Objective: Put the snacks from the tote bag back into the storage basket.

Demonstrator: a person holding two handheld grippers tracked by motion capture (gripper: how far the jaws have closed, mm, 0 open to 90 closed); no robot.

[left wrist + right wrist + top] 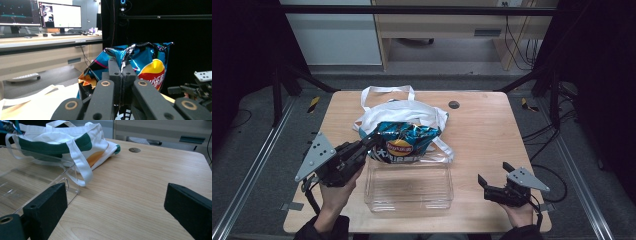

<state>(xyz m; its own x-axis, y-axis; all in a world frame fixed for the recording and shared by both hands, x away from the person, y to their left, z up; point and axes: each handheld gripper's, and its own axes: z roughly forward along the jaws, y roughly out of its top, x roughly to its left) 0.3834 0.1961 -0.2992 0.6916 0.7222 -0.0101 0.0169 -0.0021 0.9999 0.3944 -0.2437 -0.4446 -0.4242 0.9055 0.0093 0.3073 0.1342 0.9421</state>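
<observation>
Beside the clear plastic tray (408, 186), just at its far left corner, the left gripper (373, 140) has its jaws pressed together on the crimped top edge of a blue chip bag (404, 141). From the left gripper view the two black jaws meet flat against each other with the shiny foil seam of the chip bag (140, 62) caught between them, and the bag stands upright in front of a dark backdrop. Seen from above, the bag sits just beyond the tray's far rim, half over the mouth of a white tote bag (404, 111) that lies on the wooden table (484, 125) behind the tray. The tote's straps trail toward the tray's far right corner.

To the right of the tray, well apart from it, the right gripper (493, 177) is held low over the table with its jaws spread wide and nothing between them. In the right gripper view the tray's corner (37, 182) shows just past the left jaw, with the tote bag (70, 142), green-trimmed, lying behind that corner.
</observation>
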